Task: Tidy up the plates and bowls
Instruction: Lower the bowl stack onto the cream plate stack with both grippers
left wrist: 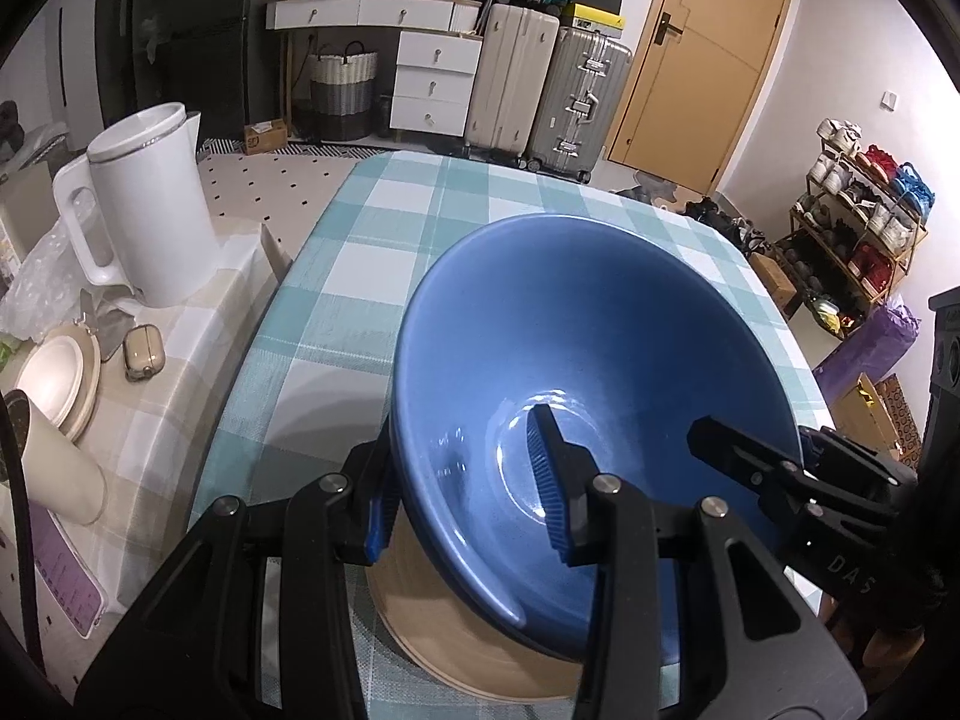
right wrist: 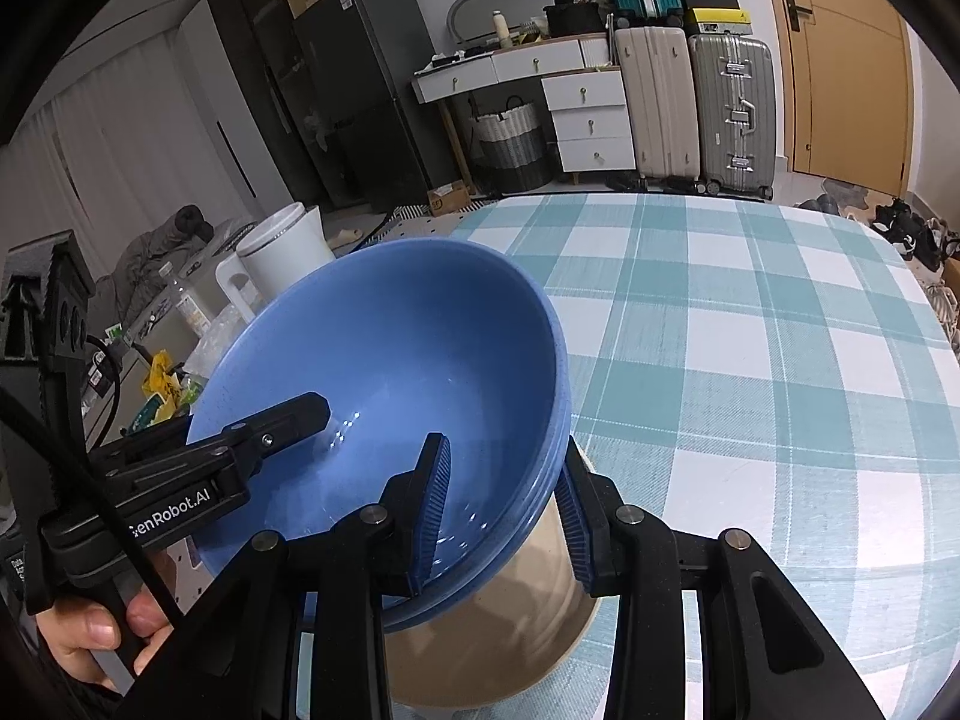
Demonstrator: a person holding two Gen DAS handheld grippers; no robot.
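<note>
Suitcases (left wrist: pixel 549 96), a white drawer unit (left wrist: pixel 435 87) and a woven basket (left wrist: pixel 343 90) line the far wall beyond the teal-checked tabletop (left wrist: pixel 384 252). To its left, a lower surface carries a white kettle (left wrist: pixel 144 204), a small earbud case (left wrist: pixel 143 351) and a cream plate (left wrist: pixel 57 381); none of these stands in my way. I hold the blue bowl (left wrist: pixel 588 336) tilted, between both claws. My left claw (left wrist: pixel 465 489) clamps its near-left rim, one finger inside the bowl and one outside; my right claw (right wrist: pixel 504 510) clamps the opposite rim in the same manner. More blue rims show nested beneath the bowl in the right wrist view. The bowl's inside is bare but for reflected light. Directly below it lies a tan plate (left wrist: pixel 456 654) on the tabletop; whether bowl and plate touch I cannot tell.
</note>
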